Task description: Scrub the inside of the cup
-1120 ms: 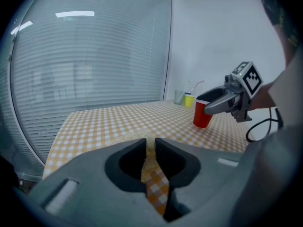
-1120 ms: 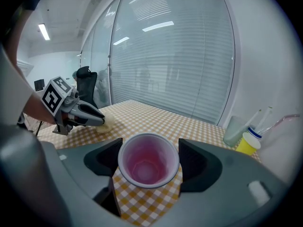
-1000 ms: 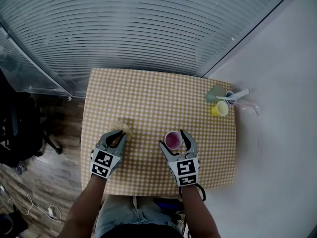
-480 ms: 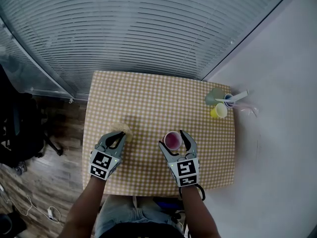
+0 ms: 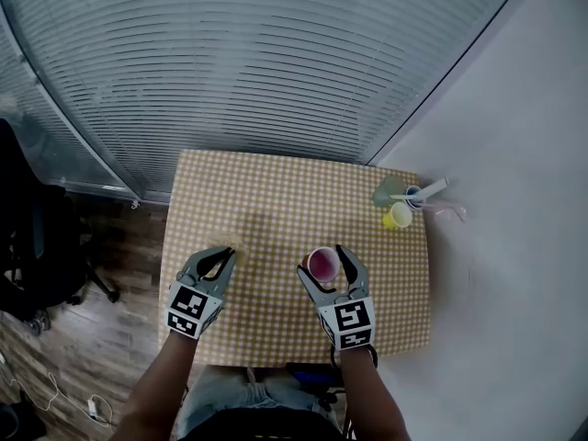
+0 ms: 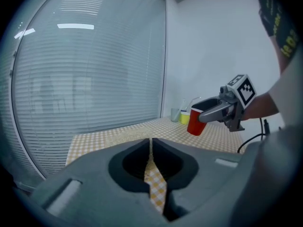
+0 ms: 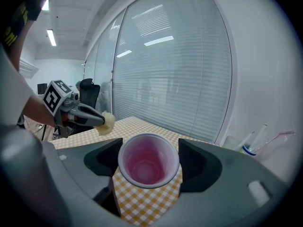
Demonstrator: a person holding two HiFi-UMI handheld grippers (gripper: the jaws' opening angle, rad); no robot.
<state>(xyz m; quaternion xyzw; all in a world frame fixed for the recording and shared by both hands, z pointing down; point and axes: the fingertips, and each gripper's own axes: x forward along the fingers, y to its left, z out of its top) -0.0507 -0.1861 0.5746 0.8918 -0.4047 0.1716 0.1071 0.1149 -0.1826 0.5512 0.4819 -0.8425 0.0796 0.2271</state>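
Pinching a sponge (image 7: 108,122), the left gripper (image 5: 221,254) sits left of the upright cup (image 7: 147,167) clamped by the right gripper (image 5: 322,261).

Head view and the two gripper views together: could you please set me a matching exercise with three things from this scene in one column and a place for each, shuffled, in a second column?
Column A
1. red cup
2. pale sponge
3. yellow cup

Column B
a. standing near the far right corner of the checked table
b. gripped between the jaws of the right gripper
c. pinched at the tips of the left gripper

Right pairs: 1-b, 2-c, 3-a.
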